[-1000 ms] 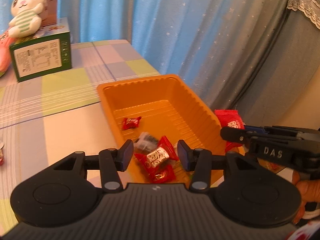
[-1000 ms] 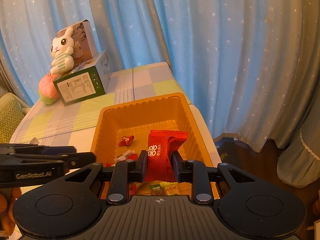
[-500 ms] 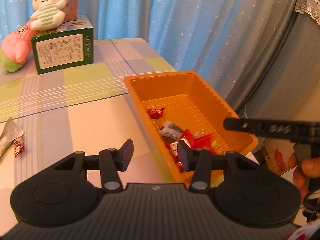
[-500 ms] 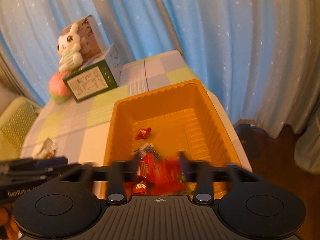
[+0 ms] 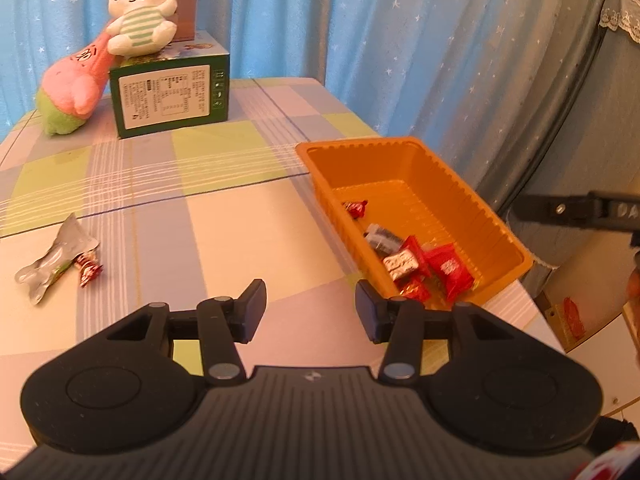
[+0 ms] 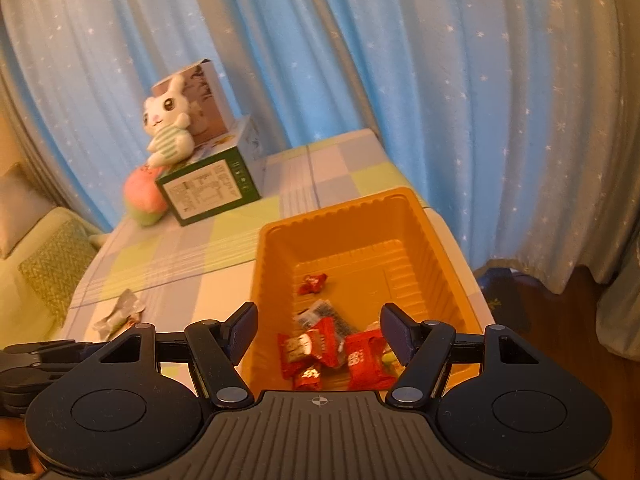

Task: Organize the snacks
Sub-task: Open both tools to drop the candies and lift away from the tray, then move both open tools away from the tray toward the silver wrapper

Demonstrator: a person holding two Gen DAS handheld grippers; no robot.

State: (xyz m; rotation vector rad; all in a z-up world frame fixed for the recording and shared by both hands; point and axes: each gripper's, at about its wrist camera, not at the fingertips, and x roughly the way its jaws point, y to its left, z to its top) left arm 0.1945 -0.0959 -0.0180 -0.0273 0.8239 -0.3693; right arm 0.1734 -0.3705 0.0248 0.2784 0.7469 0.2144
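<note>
While the right gripper (image 6: 318, 330) hangs tilted down over the near end of the orange tray (image 6: 434, 236), its jaws have just been opening and stand wide with nothing between them; the red packet (image 6: 366, 358) lies below among other snacks. Beside the tray, the left gripper (image 5: 310, 306) angles down over bare tablecloth (image 5: 224, 224), jaws apart and empty. A silver wrapper (image 5: 56, 258) and small candy (image 5: 89, 269) lie further left.

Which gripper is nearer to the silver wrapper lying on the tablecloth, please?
Left. The left gripper hangs over the tablecloth beside the silver wrapper; the right gripper hangs open above the orange tray.
</note>
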